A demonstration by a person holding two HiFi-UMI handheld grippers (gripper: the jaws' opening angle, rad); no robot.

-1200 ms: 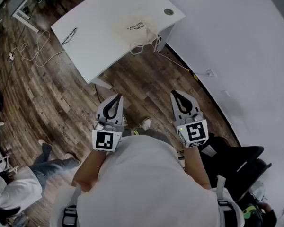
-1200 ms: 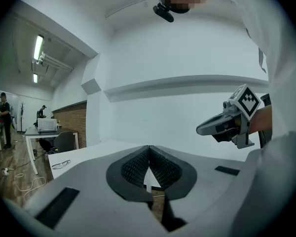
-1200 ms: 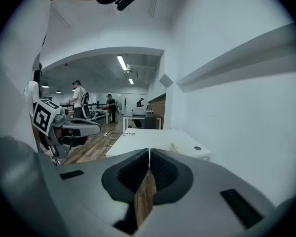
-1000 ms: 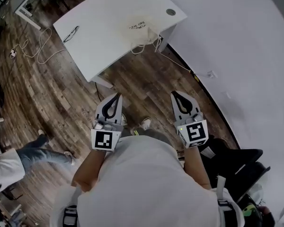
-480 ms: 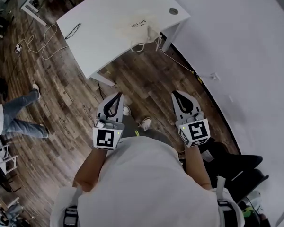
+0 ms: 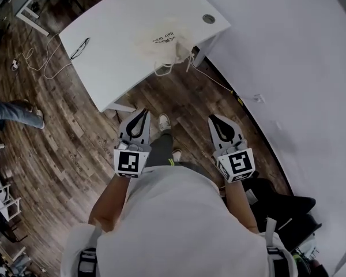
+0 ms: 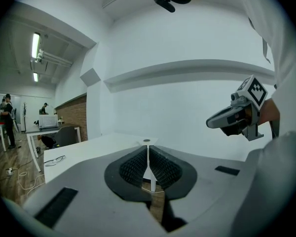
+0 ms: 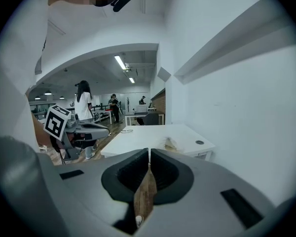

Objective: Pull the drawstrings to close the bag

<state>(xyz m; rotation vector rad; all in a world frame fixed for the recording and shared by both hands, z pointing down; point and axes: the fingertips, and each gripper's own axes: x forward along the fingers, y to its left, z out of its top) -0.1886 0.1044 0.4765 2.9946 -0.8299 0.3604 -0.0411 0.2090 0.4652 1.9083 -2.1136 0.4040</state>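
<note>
A cream drawstring bag (image 6: 161,40) lies on the white table (image 6: 121,45) at its near edge, its drawstrings (image 6: 168,62) hanging over that edge. The bag (image 8: 171,143) shows small in the right gripper view. My left gripper (image 6: 143,115) and right gripper (image 6: 214,120) are held close to my body over the wooden floor, well short of the table. Both are shut with nothing between their jaws. In the left gripper view the jaws (image 7: 148,149) meet in front of the table, and the right gripper (image 7: 237,117) floats at the right.
Black glasses (image 6: 81,48) lie on the table's left part, and a round cable port (image 6: 208,19) sits near its far right corner. A white cable (image 6: 40,56) trails on the floor at the left. A white wall (image 6: 288,56) runs along the right. A person's legs (image 6: 11,111) show at the far left.
The view has shifted a little toward the table as I step forward, one foot now ahead. The person at the left has walked up the frame. Both grippers stay shut.
</note>
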